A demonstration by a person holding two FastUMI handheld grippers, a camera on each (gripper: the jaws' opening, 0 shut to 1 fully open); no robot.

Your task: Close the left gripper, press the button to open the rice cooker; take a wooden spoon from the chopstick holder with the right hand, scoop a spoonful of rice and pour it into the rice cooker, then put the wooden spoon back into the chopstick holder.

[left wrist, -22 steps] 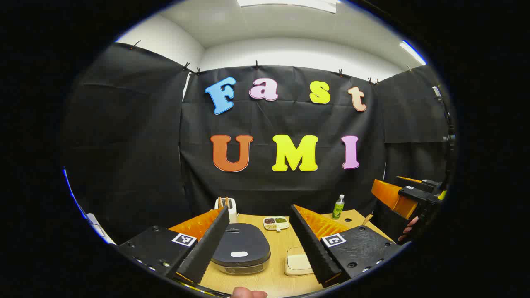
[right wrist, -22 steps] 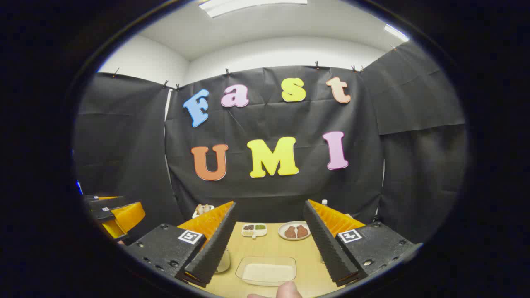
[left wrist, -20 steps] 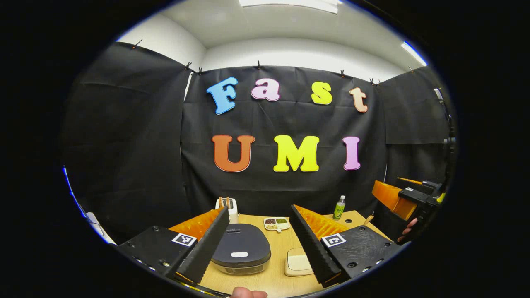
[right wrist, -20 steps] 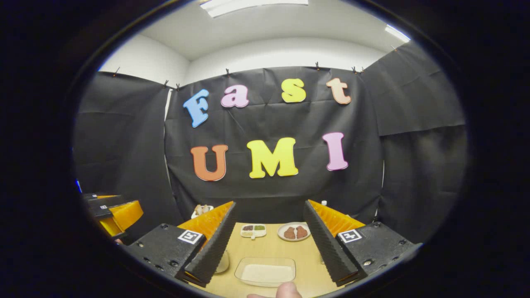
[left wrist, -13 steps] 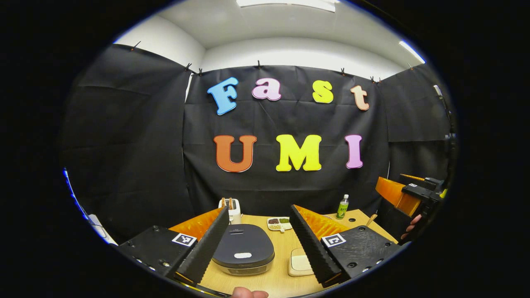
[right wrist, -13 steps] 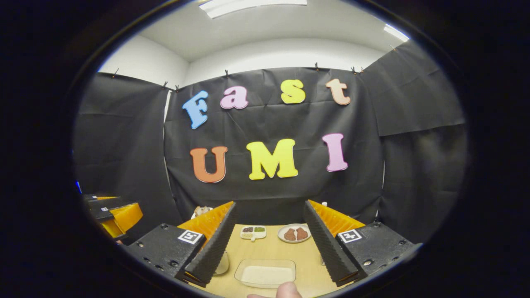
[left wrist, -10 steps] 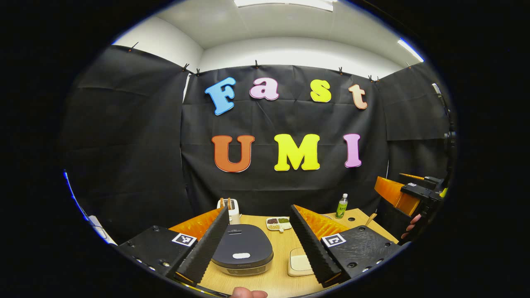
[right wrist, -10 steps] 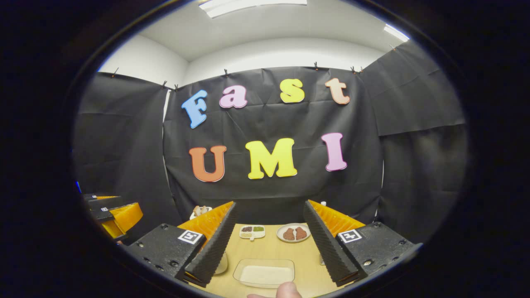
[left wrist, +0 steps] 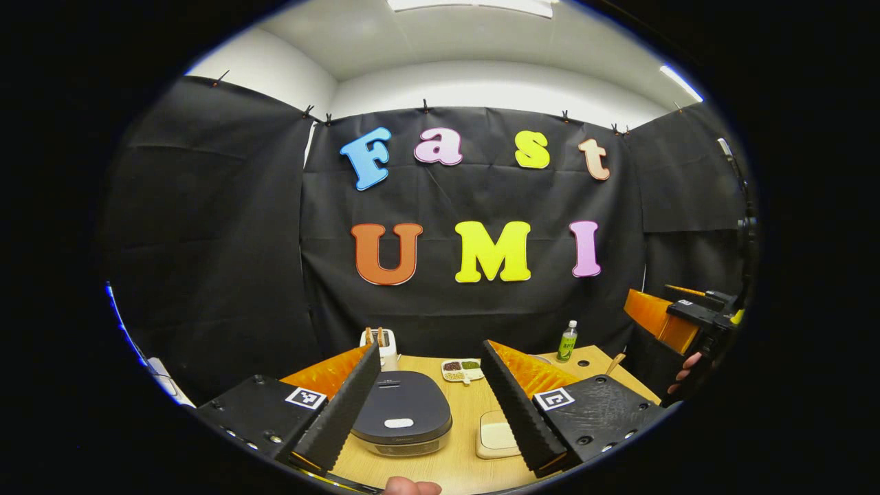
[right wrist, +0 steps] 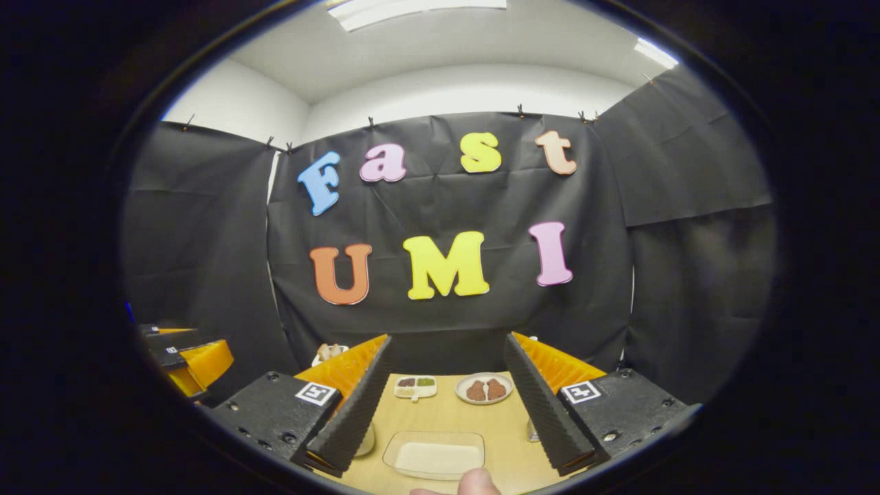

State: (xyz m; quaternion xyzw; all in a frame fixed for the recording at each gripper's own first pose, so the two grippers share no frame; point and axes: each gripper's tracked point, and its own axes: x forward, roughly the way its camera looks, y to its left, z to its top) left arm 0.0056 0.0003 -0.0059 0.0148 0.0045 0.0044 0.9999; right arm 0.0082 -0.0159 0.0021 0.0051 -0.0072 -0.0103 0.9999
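In the left gripper view the left gripper [left wrist: 430, 405] is held above the near edge of the table [left wrist: 464, 454], with its two fingers spread wide and nothing between them. Through the gap the rice cooker [left wrist: 402, 419] stands on the table near the front edge, a dark one with the lid down and a small pale button [left wrist: 398, 423] on the lid. Just to the right of it lies a shallow tray of rice [left wrist: 496, 436]. Behind the cooker, at the far edge, stands the white chopstick holder [left wrist: 381, 344] with two wooden handles sticking up from it. Near the far edge there are also a small divided dish [left wrist: 462, 370] and a green bottle [left wrist: 566, 342], the bottle closer to the far right corner. At the right side of this view the right gripper [left wrist: 677, 320] is held in a hand [left wrist: 685, 371], beside the right edge of the table.

In the right gripper view the right gripper [right wrist: 447, 405] is also wide open and holds nothing. Below it the tray of rice [right wrist: 434, 455] is at the near edge, and a plate [right wrist: 484, 388] with two brown pieces is at the far edge beside the divided dish [right wrist: 414, 386]. The left gripper [right wrist: 185, 361] shows at the left side
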